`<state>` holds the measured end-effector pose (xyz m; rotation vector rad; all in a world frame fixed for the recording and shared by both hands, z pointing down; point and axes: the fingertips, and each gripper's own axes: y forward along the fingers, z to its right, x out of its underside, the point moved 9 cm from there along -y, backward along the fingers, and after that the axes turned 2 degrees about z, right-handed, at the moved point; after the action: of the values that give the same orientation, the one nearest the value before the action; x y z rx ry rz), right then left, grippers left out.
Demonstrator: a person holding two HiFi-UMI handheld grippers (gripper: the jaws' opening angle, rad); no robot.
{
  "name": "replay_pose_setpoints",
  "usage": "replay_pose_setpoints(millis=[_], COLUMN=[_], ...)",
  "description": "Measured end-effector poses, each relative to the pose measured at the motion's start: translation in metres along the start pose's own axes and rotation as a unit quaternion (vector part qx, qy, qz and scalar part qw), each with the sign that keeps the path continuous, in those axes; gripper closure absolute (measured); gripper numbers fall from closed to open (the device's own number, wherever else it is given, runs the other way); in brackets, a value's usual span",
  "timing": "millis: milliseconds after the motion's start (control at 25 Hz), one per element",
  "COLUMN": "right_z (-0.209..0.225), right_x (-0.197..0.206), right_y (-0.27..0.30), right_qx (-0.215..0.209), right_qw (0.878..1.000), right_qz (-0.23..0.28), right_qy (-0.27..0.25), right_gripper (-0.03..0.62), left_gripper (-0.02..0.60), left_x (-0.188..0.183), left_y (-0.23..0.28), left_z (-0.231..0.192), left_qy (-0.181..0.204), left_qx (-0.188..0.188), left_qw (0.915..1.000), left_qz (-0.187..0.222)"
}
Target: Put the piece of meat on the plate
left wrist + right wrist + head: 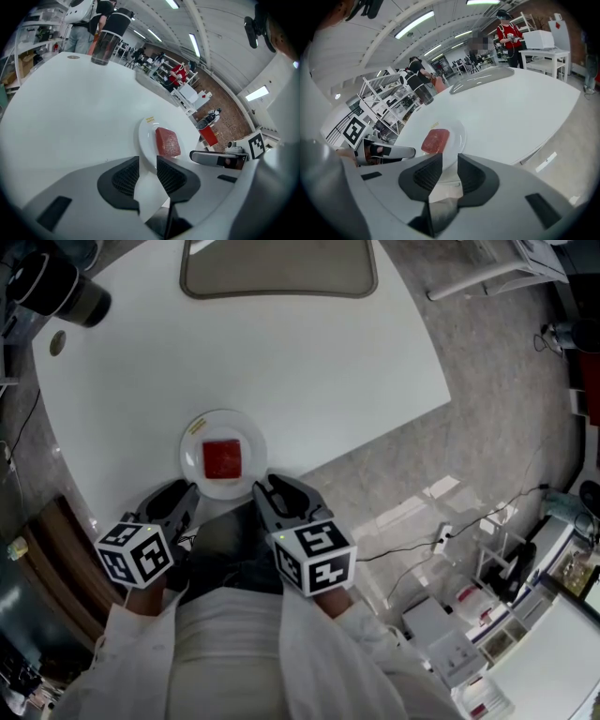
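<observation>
A square red piece of meat (222, 457) lies flat in the middle of a small round white plate (192, 442), close to the white table's near edge. My left gripper (185, 491) sits at the plate's near-left rim and my right gripper (267, 486) at its near-right rim. In the left gripper view the jaws (148, 164) stand apart, with the plate (145, 133) and meat (167, 142) just beyond the gap. The right gripper (450, 164) is open too, empty, facing the plate (458, 136) and the meat (436, 140).
A dark cylindrical container (61, 292) stands at the table's far left. A grey tray (278, 273) lies at the far edge. The table's curved edge runs right of the plate, over stone floor with a cable and power strip (441, 538). People stand in the background.
</observation>
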<state>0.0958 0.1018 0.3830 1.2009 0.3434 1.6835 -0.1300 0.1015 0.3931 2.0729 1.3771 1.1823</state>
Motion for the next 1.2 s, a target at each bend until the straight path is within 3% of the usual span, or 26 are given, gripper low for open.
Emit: replay_pose_setpoints(millis=[320, 480, 640, 1200], right_z=[0.006, 0.007, 0.010, 0.006], right_x=[0.003, 0.004, 0.004, -0.001], right_y=[0.006, 0.009, 0.013, 0.017], right_qx=[0.017, 0.028, 0.028, 0.042], right_qw=[0.999, 0.999, 0.998, 0.998], right_qz=[0.004, 0.002, 0.003, -0.015], right_qy=[0.032, 0.045, 0.056, 0.047], right_gripper=[0.479, 0.477, 0.476, 0.477], left_gripper=[0.476, 0.474, 0.474, 0.476], left_x=[-0.001, -0.002, -0.003, -0.006], left_y=[0.001, 0.002, 0.005, 0.006], left_z=[0.000, 0.003, 0.003, 0.000], left_qy=[0.001, 0.021, 0.009, -0.003], left_qx=[-0.008, -0.015, -0.015, -0.010], left_qw=[1.0000, 0.9997, 0.9999, 0.9999], left_qz=[0.002, -0.001, 0.000, -0.012])
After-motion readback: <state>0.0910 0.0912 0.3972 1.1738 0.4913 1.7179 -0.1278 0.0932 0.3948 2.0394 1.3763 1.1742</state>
